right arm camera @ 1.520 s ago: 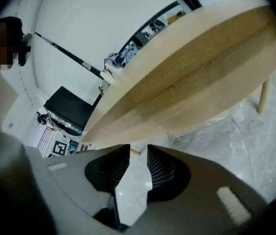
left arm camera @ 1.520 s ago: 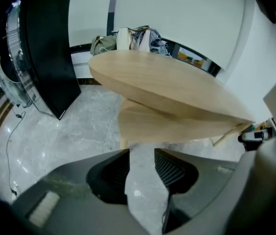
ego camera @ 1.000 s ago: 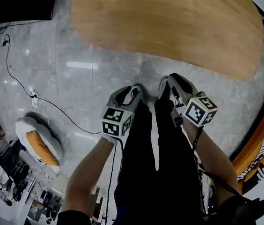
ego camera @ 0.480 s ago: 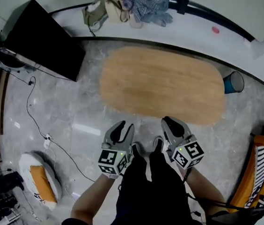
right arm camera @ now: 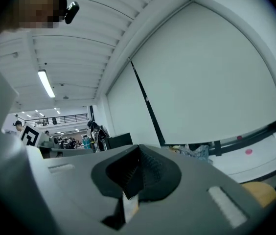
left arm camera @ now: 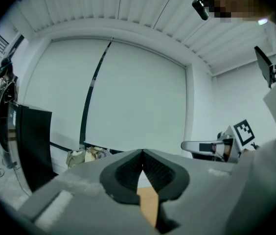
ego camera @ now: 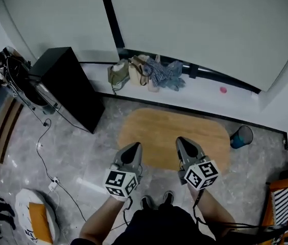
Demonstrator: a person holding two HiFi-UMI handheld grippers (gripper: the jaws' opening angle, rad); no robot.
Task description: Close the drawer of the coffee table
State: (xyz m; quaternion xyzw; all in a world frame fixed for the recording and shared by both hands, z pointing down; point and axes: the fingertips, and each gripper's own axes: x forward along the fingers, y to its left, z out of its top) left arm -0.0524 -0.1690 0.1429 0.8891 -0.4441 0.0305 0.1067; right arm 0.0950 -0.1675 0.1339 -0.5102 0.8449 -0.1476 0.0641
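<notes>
A black cabinet (ego camera: 65, 86) was pictured at the left, beside the wall. The left gripper (ego camera: 132, 149) was held roughly level, high over the tiled floor (ego camera: 77, 152). Its jaws had just been closing and were seen pressed together with nothing between them. Past it, the oval wooden coffee table (ego camera: 169, 129) was seen on the floor near a ledge, where bags and cloths (ego camera: 146, 71) were heaped. No drawer was seen standing out from the table's near edge. The drawer was therefore judged to be pushed in, though its front was hidden beneath the top. The right gripper (ego camera: 184, 146) was held beside the left, its jaws likewise just closed and empty. A blue bin (ego camera: 241, 136) was seen just beside the table's right end. With both grippers well apart from the table, little was judged to be left of the task.
</notes>
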